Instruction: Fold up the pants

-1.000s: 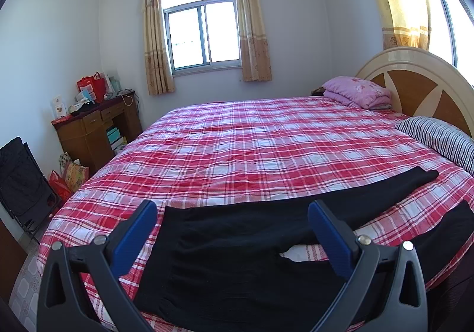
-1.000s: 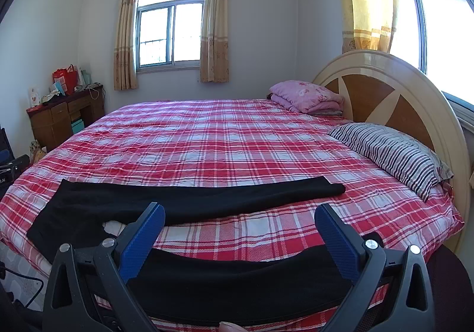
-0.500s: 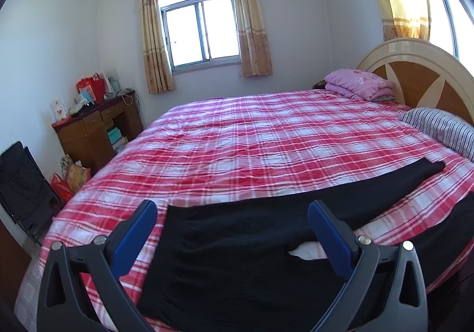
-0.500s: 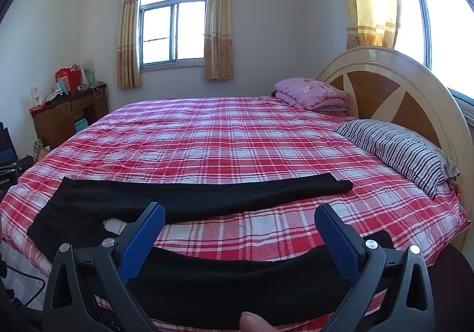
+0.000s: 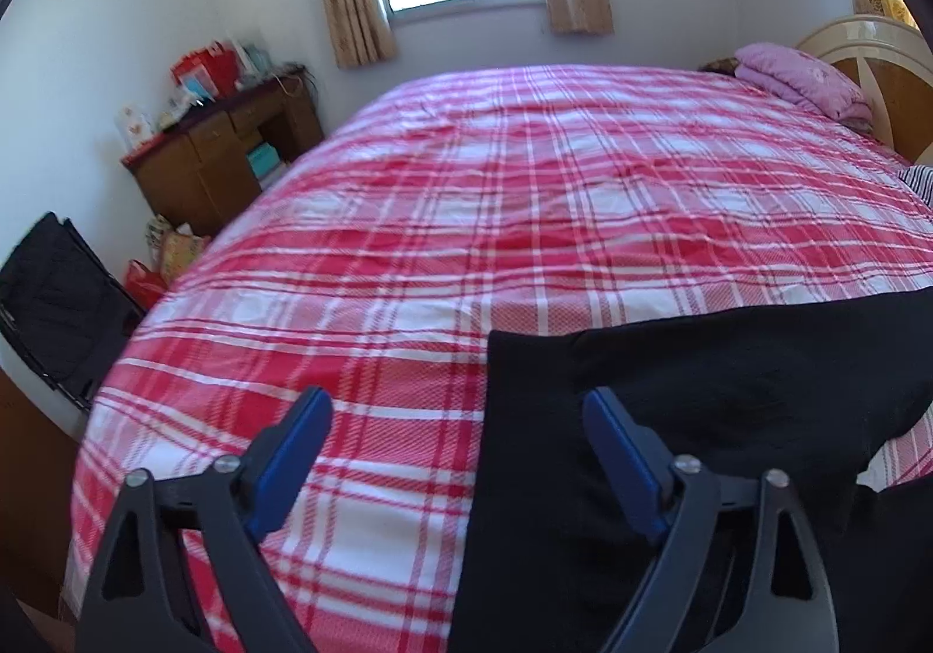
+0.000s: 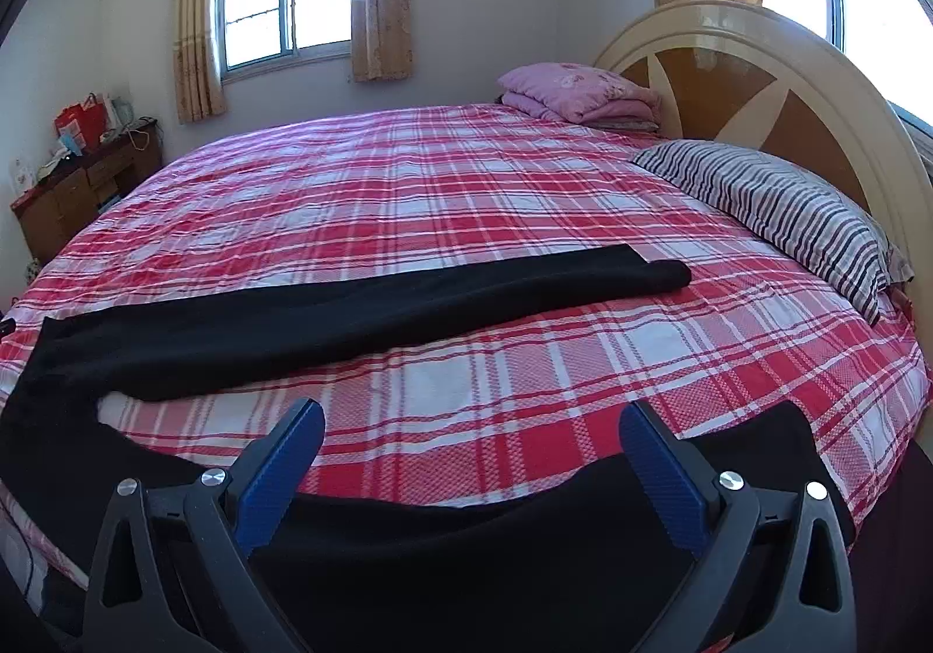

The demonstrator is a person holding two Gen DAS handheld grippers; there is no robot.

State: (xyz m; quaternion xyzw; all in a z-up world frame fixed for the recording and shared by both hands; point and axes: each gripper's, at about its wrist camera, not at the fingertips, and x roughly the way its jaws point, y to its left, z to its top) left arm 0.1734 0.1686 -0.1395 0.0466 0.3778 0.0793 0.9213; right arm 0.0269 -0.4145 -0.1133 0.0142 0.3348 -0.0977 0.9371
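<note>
Black pants (image 6: pixel 361 320) lie spread on the red plaid bed (image 6: pixel 466 198), legs apart. The far leg runs right toward the striped pillow. The near leg (image 6: pixel 525 530) lies along the front edge under my right gripper (image 6: pixel 472 455), which is open and empty above it. In the left wrist view the waist end of the pants (image 5: pixel 700 390) fills the lower right. My left gripper (image 5: pixel 458 449) is open and empty, straddling the waist's left edge, just above the fabric.
A striped pillow (image 6: pixel 775 210) and a folded pink blanket (image 6: pixel 577 90) lie by the round headboard (image 6: pixel 758 64). A wooden desk (image 5: pixel 227 151) with clutter stands at the left wall. A black bag (image 5: pixel 52 303) sits on the floor beside the bed.
My left gripper has dropped down and moved left to the waist's left edge. My right gripper has lowered and moved forward over the near leg. Both remain open.
</note>
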